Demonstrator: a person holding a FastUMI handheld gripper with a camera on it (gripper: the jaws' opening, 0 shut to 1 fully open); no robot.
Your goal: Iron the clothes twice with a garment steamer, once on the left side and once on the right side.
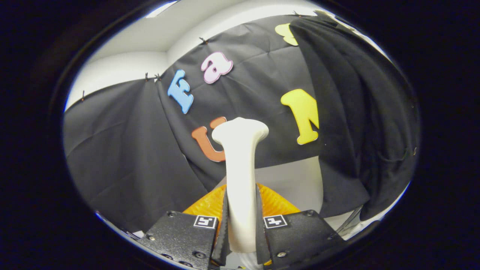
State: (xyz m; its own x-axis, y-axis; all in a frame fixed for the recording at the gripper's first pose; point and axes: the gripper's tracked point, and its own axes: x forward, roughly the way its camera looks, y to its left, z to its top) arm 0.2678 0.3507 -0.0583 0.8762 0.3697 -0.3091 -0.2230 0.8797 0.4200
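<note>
Claw (242,221) pinching steamer (240,165) by handle, long axis straight ahead; dark garment (356,123) hangs beyond, off to right

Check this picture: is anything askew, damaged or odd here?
Nothing stands out. The gripper is shut on the steamer, which stands upright between the fingers. The dark garment hangs undamaged beyond them, to the right.
</note>
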